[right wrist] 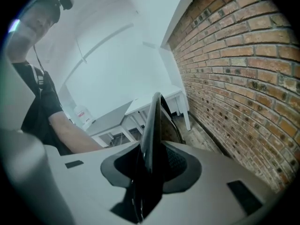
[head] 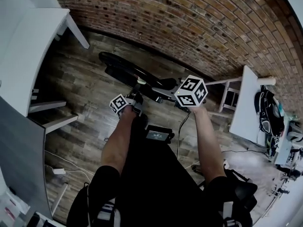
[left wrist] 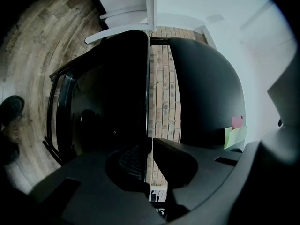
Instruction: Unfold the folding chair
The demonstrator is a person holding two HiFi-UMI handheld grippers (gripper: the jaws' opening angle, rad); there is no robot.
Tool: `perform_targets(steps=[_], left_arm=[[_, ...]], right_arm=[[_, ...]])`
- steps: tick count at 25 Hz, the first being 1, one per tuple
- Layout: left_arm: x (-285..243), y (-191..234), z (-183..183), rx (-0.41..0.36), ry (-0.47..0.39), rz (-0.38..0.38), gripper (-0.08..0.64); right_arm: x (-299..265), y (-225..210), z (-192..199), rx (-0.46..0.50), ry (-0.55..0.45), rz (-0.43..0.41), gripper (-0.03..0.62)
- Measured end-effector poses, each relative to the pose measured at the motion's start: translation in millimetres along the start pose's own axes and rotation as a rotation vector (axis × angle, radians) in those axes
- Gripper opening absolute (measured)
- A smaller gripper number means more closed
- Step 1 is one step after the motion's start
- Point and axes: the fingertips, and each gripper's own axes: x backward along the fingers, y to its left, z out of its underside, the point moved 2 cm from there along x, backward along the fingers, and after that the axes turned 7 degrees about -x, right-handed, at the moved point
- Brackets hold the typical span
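Observation:
A black folding chair [head: 137, 77] lies low over the wooden floor near the brick wall. My left gripper [head: 136, 99] is at its near edge, and my right gripper [head: 182, 100] is at its right end under the marker cube. In the left gripper view the left gripper [left wrist: 151, 151] is shut on a thin black panel edge of the chair [left wrist: 108, 93], with a second rounded panel to the right. In the right gripper view the right gripper [right wrist: 150, 161] is clamped on a thicker black edge of the chair [right wrist: 152, 125], which fills the gap between the pads.
The brick wall [head: 189, 22] curves behind the chair. A white table [head: 28, 51] stands at the left and another white table [head: 248, 103] at the right, with a backpack [head: 265, 110] beyond it. Cables [head: 61, 169] lie on the floor. A person [right wrist: 42, 107] shows in the right gripper view.

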Motion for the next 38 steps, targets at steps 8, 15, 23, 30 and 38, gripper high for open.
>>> perform_targets(steps=[8, 15, 23, 30, 38], left_arm=[[46.3, 1.6, 18.6, 0.010, 0.087, -0.024, 0.034], [81.5, -1.5, 11.0, 0.041, 0.192, 0.020, 0.034], [131.4, 8.5, -3.0, 0.043, 0.330, 0.040, 0.035], [153.9, 6.2, 6.5, -0.007, 0.450, 0.034, 0.034], [153.8, 4.7, 24.3, -0.099, 0.666, 0.002, 0.035]], right_arm=[[-2.7, 38.6, 25.5, -0.081, -0.050, 0.044, 0.115], [-19.5, 81.1, 32.4, -0.139, -0.098, 0.122, 0.115], [-60.4, 138.5, 44.6, -0.203, -0.155, 0.230, 0.117], [-64.4, 165.7, 59.6, -0.293, -0.225, 0.310, 0.118], [-54.6, 172.4, 76.3, -0.453, -0.354, 0.459, 0.117]])
